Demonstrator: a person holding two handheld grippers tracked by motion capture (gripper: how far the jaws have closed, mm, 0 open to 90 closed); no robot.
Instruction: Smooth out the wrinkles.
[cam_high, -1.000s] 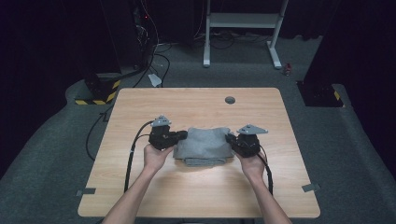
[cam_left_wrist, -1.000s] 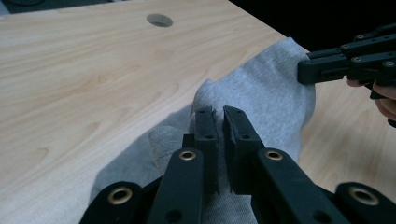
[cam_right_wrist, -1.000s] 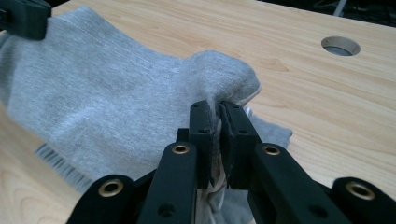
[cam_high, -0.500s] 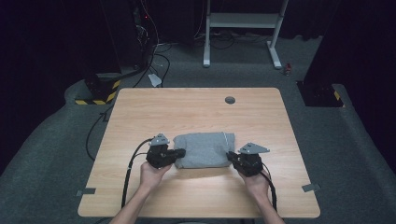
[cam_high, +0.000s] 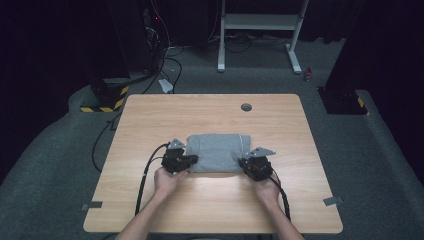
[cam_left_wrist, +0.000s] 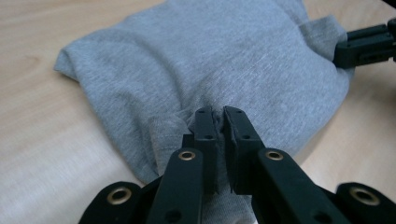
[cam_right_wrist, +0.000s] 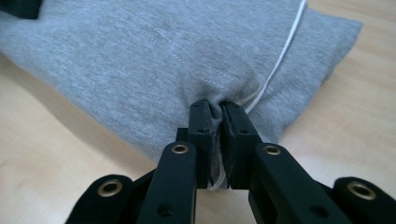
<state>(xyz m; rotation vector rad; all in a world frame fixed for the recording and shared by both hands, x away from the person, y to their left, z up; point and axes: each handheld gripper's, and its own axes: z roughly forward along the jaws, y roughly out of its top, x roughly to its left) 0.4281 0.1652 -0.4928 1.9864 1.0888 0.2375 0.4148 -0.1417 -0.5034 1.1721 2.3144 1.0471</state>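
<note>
While the folded grey cotton garment (cam_high: 218, 152) lies on the pale wooden bench (cam_high: 210, 112), the left gripper (cam_left_wrist: 216, 122) and right gripper (cam_right_wrist: 216, 114) each pinch its near hem between closed fingers (cam_left_wrist: 204, 128).

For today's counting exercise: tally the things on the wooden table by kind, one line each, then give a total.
Grey folded garment: 1
Hand-held gripper: 2, left hand-held gripper and right hand-held gripper, each shut on the garment's near edge
Total: 3

Lowered toward the near counter (cam_high: 210, 205) edge with both tongs (cam_high: 186, 163) (cam_high: 246, 165); grey garment (cam_high: 217, 152) now folded flatter, a compact rectangle.
</note>
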